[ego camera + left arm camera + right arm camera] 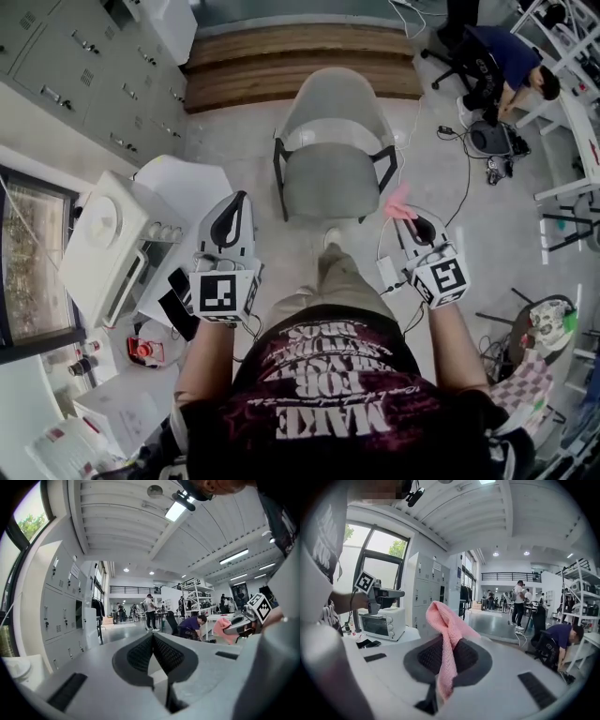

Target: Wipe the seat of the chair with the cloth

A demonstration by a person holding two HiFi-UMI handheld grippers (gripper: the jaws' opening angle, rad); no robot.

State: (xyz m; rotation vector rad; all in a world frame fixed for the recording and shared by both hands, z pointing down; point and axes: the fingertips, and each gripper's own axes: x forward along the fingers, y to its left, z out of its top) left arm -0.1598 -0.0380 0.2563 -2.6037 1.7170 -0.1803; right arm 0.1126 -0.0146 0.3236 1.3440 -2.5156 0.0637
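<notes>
Head view: chair seat (328, 183) just ahead of both grippers, bare, not yet touched. Pink cloth (397, 200) pinched at tips of right gripper (411, 217), off seat, near armrest (386, 167). Nearer, to its left, left gripper (238, 199), short of chair.

Left gripper view: jaws closed together, nothing between.

Right gripper view: jaws clamped on cloth; fold flops above, tail hangs below. Judged light, soft, limp. Mid-fold pinch seems secure; fuller bunch would wipe better.
</notes>
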